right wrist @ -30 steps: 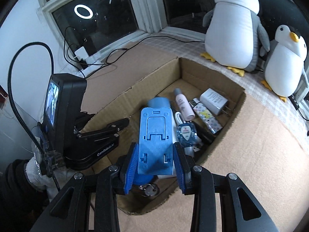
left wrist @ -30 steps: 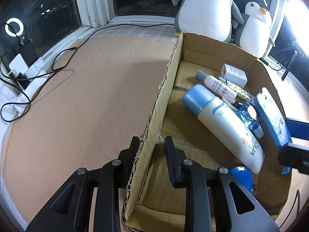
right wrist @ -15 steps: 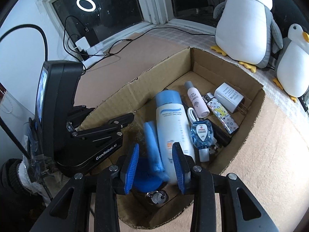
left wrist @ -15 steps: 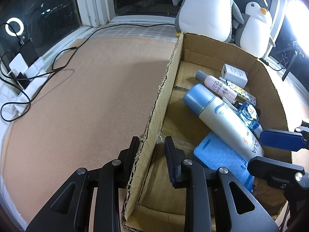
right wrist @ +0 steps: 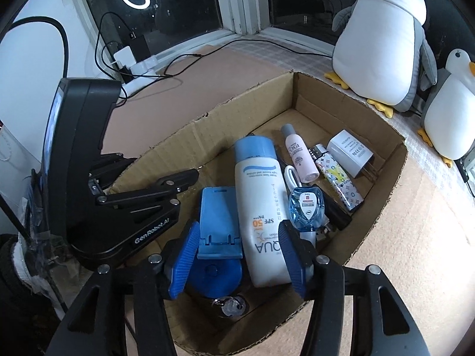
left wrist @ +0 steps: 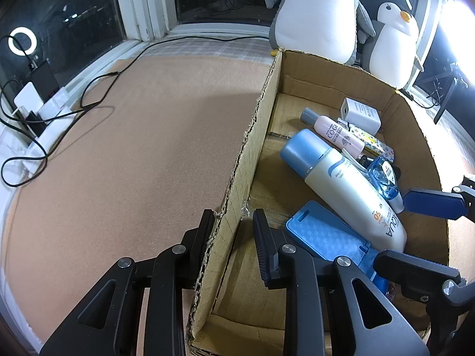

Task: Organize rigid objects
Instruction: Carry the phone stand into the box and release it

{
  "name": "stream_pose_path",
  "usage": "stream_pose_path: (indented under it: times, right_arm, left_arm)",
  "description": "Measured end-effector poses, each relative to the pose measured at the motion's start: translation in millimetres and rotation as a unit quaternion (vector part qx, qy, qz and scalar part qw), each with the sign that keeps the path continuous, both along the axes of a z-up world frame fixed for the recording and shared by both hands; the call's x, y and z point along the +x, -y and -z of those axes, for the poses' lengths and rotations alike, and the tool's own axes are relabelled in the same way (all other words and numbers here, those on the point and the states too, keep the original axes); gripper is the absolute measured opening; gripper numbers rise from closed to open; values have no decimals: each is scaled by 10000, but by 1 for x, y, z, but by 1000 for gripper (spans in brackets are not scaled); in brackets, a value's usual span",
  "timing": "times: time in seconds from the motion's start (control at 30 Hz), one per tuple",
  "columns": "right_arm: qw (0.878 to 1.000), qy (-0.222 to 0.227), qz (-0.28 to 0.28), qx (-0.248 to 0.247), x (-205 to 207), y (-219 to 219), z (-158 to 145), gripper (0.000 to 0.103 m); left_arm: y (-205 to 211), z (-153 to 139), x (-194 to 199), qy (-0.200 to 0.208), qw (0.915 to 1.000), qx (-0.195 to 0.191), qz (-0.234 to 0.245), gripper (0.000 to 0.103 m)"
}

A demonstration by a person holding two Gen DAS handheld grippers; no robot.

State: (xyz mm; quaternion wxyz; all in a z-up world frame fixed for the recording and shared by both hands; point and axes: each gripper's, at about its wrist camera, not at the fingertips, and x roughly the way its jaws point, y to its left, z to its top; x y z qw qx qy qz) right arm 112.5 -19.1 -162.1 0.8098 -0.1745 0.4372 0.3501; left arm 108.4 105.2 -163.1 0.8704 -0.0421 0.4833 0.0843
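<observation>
ribbed blue fingers (right wrist: pixel 190 262) opening | flat textured stand (right wrist: pixel 218 221) | corrugated box (right wrist: pixel 389 172)

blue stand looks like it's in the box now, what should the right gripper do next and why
Probably lift the right gripper straight up out of the cardboard box: its jaws are opening, and the blue phone stand lies free beside the sunscreen bottle.

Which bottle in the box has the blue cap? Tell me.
The big white sunscreen bottle, lying flat beside the blue stand. The small pink bottle next to it has a grey cap.
</observation>
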Motion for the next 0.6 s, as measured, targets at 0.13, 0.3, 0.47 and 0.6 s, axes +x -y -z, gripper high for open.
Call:
stream_pose_path:
  times: [0.13,0.3,0.47,0.6]
  right_arm:
    - [10000,23,71,44,1,4,-3,55]
    - [9998,102,169,96,0,10,-9,59]
    - [9992,202,311,113,-2,17,-16,59]
    - [9984,291,460,149,-5,23,-22,60]
  left_arm:
    - [0,0,0,-1,10000,8,0,25]
    - [1,0,-1,6,10000,48,4,25]
    - [3,-3,-2,33,9999,118,13,25]
    - [5,-9,-3,103,9996,250,29,28]
